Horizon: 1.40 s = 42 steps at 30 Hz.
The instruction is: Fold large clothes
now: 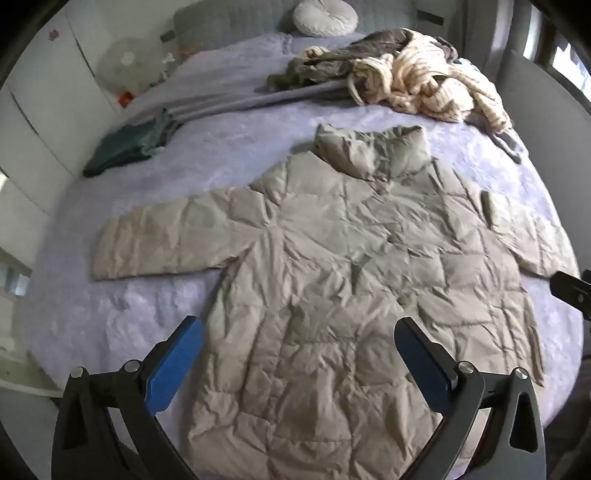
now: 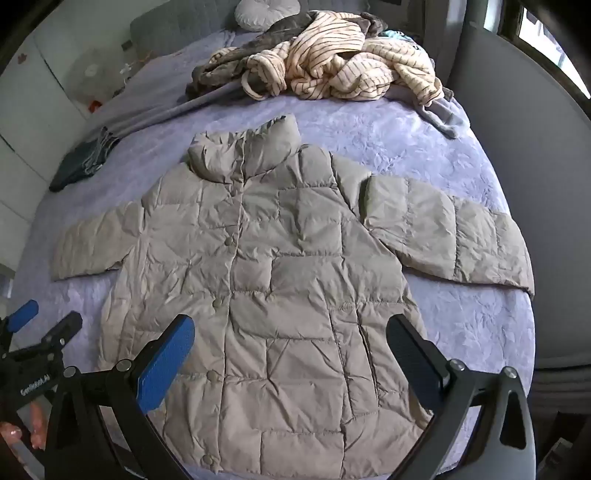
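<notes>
One beige puffer jacket (image 2: 280, 280) flat, lavender bedspread (image 2: 461, 325), grey headboard (image 1: 229, 22)

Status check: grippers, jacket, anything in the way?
Left gripper and right gripper open, empty, above hem. Puffer jacket flat, buttoned, sleeves spread, unfolded. Clothes pile beyond collar, clear of it.

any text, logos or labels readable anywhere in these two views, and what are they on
"GenRobot.AI": white print, small and tilted, on the black body of the left gripper, at the left edge of the right wrist view.
Nothing readable on the puffer jacket or the striped garment.
</notes>
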{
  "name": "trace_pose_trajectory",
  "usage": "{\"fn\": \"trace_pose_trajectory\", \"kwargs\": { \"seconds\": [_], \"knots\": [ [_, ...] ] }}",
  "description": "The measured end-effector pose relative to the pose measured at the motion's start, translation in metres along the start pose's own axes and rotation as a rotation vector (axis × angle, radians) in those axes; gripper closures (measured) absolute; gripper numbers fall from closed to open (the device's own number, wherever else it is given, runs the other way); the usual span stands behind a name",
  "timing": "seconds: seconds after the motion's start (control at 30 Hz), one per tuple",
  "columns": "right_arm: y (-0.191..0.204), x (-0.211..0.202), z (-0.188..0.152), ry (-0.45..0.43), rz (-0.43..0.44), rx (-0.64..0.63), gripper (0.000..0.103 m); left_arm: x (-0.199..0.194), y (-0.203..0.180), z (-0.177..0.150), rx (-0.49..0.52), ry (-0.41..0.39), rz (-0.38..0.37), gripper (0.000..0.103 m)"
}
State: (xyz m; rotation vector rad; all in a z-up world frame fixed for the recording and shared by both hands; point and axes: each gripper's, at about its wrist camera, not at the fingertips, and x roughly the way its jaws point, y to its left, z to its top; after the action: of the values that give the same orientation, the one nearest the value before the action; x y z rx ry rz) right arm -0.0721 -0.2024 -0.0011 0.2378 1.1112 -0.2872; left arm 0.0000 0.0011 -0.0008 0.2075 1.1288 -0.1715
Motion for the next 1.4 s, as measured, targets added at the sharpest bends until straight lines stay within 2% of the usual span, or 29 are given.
{"fn": "trace_pose_trajectory", "kwargs": {
  "seconds": [0.13,0.2,0.27,0.3,0.4,1.4],
  "knots": [
    [0.000,0.000,-0.001,-0.003,0.004,-0.005,0.000,0.001,-0.009,0.005,0.007,0.039,-0.029,0.000],
    [-0.001,-0.004,0.003,-0.001,-0.012,-0.003,0.000,-0.003,-0.007,-0.002,0.019,0.000,-0.051,0.000],
    [0.001,-0.003,0.003,0.005,-0.022,-0.004,0.000,-0.002,-0.005,-0.001,0.021,-0.001,-0.055,0.000],
    [0.001,-0.003,0.004,0.008,-0.023,-0.005,0.000,-0.001,-0.008,-0.001,0.030,-0.001,-0.039,0.000],
    [0.003,0.001,0.003,0.005,-0.031,-0.001,0.000,-0.001,-0.003,0.005,0.018,0.012,-0.055,0.000],
    [0.005,0.003,0.005,-0.004,-0.031,0.005,0.000,0.004,0.002,0.004,0.007,0.024,-0.039,0.000]
  ]
}}
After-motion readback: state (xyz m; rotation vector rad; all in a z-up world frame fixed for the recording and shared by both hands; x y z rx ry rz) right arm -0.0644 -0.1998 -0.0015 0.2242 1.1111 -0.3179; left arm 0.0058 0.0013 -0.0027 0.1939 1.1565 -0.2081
